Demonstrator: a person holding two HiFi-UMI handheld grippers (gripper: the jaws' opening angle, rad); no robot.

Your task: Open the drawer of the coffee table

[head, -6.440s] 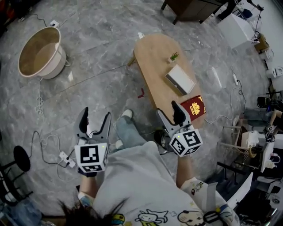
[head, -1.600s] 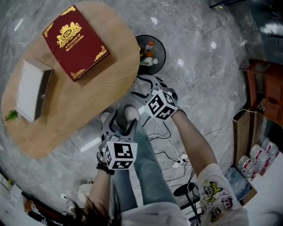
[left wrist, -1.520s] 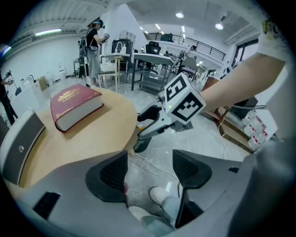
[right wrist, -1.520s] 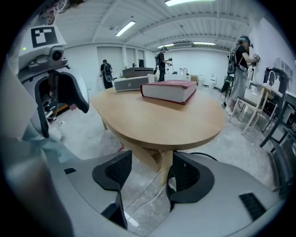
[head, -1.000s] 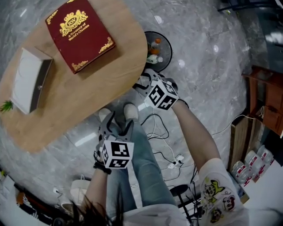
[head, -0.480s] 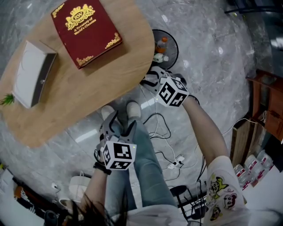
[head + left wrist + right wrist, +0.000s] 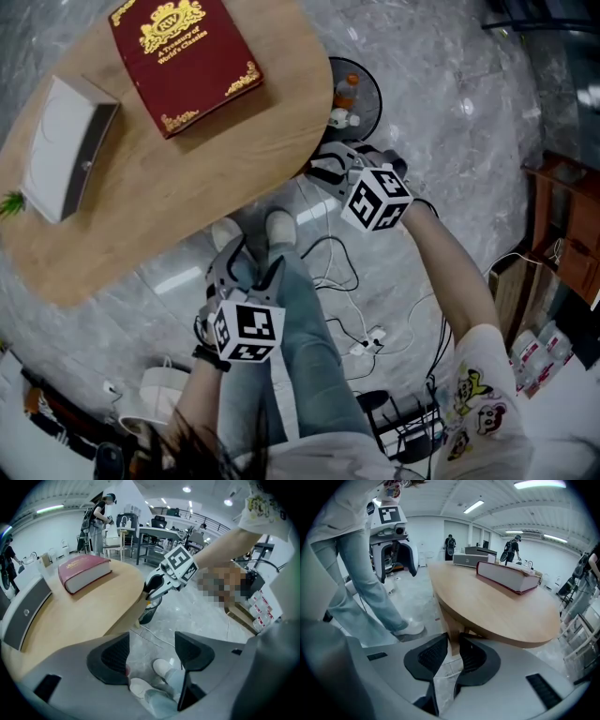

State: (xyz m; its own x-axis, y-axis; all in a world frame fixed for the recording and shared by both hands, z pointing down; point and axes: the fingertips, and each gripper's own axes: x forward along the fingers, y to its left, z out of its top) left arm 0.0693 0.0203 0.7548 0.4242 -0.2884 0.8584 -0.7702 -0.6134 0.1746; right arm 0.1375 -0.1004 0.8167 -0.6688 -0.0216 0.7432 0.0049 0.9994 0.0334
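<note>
The oval wooden coffee table point(image 7: 178, 178) fills the upper left of the head view; no drawer front shows in any view. My right gripper point(image 7: 323, 171) is at the table's near rim, pointing under the top. In the right gripper view its jaws point(image 7: 453, 651) have just been closing to a narrow gap. A light wooden upright point(image 7: 452, 637) under the top shows in that gap, and contact cannot be told. My left gripper point(image 7: 246, 267) hangs open over the person's legs, with nothing between its pads point(image 7: 151, 646).
A red book point(image 7: 183, 56), a white box point(image 7: 66, 145) and a small plant point(image 7: 11, 202) lie on the table. A black bin with bottles point(image 7: 352, 89) stands past the table's end. Cables and a power strip point(image 7: 361, 347) cross the marble floor. The person's shoes point(image 7: 279, 228) are between the grippers.
The right gripper has shifted slightly along the table's rim and rolled, and its jaws have narrowed. The left gripper has stayed over the legs.
</note>
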